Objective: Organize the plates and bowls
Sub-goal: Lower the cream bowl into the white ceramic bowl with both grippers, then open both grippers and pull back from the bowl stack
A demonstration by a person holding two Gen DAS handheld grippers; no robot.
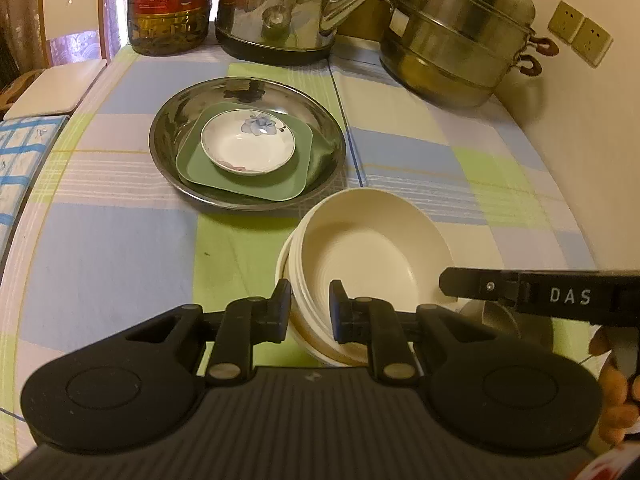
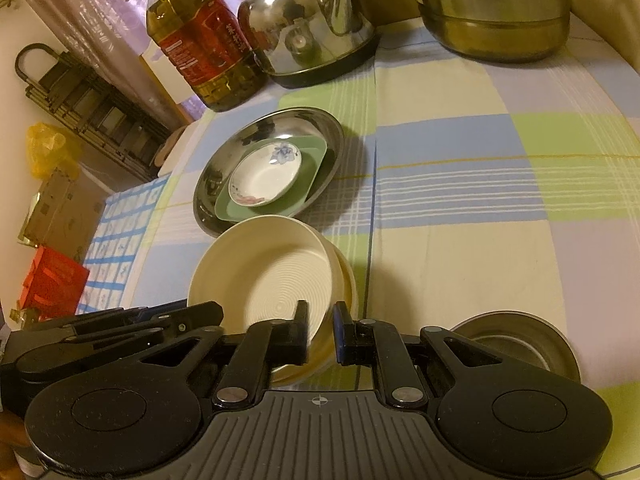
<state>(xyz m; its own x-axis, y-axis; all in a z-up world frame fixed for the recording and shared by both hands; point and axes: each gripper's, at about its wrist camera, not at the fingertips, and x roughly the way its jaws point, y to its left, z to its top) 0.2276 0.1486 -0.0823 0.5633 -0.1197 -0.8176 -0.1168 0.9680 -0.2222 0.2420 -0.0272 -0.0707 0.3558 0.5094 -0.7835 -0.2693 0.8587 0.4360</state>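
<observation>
I have the left gripper (image 1: 310,304) clamped on the cream bowls' (image 1: 368,248) near rim; my right gripper (image 2: 321,330) seems clamped on the opposite rim.

- A home kitchen table (image 2: 460,216) is showing, wearing a checked cloth.
- A kettle (image 2: 308,28), oil bottle (image 2: 200,40) and steamer pot (image 2: 496,12) are crowding its far edge.

My left hand-held gripper (image 1: 310,306) and my right hand-held gripper (image 2: 321,330) both point steeply down, jaws narrow, each clamped on a rim between them.
</observation>
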